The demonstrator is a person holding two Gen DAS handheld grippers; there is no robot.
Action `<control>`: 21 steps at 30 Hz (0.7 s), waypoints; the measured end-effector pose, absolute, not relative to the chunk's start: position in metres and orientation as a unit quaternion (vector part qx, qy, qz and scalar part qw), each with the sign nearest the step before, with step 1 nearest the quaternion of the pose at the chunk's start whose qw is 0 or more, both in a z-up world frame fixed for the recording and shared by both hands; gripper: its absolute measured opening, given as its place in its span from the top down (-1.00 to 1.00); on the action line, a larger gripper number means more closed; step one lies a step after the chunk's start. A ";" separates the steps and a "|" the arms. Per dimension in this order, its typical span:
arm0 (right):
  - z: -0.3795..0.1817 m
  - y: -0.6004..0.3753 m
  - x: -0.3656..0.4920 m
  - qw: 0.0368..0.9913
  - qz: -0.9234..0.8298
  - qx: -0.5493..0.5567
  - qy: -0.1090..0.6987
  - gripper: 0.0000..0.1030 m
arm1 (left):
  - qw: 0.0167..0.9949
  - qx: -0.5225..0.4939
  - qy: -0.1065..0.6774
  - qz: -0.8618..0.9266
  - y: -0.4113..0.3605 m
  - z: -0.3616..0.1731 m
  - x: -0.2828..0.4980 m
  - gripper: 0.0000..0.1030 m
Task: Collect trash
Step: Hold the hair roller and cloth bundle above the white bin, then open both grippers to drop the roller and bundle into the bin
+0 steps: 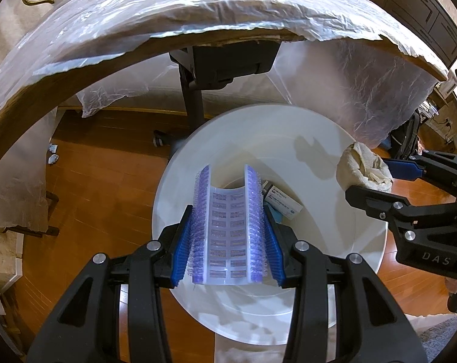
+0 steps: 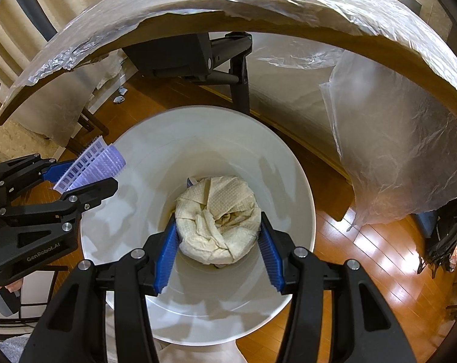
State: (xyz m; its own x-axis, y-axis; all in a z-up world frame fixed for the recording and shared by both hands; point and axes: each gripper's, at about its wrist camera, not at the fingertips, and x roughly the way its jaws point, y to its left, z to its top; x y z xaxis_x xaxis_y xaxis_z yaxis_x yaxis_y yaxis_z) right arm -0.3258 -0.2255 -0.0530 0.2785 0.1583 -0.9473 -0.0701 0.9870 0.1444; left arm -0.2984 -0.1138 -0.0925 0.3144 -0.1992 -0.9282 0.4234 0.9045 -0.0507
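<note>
Fingers (image 1: 183,242) of the left gripper (image 1: 226,239) were clamped on a bent plastic strip (image 1: 228,230), white down the middle with rows of purple bristle-like nubs along both long edges. The squeeze bowed it into a U. The strip hung over the open mouth of the white bin (image 1: 180,181).

Right gripper (image 2: 217,242): blue fingers (image 2: 166,257) pressed in on both sides of a crumpled wad of paper towel (image 2: 217,224), off-white, yellowish stains. The wad sat above the inside of the bin (image 2: 288,163), roughly centred over the opening in the right wrist view.

Cross-check: in the left wrist view the right gripper (image 1: 388,178) came in from the right with the paper towel (image 1: 363,168) over the bin's right rim. In the right wrist view the left gripper (image 2: 86,175) held the strip (image 2: 92,163) over the left rim. Grippers were near each other, not touching.

A small white box with blue print (image 1: 284,202) lay at the bottom of the bin, partly hidden behind the strip.

The bin stood on a wood floor (image 1: 107,187), beside a table wrapped in clear plastic sheeting (image 1: 137,30), next to its black leg (image 1: 193,96). Two small crumpled scraps (image 1: 53,154) lay on the floor under the table, well apart from the bin.
</note>
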 end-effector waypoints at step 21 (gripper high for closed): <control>-0.053 -0.228 -0.327 0.799 0.071 0.039 0.595 0.03 | 0.805 0.103 0.550 -0.198 -0.114 -0.092 -0.297 0.13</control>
State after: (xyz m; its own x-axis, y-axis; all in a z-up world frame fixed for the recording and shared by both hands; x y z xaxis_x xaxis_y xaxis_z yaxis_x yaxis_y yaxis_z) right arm -0.3268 -0.2282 -0.0525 0.2807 0.1595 -0.9465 -0.0674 0.9869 0.1463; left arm -0.2970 -0.1145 -0.0921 0.3176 -0.2055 -0.9257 0.4313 0.9007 -0.0520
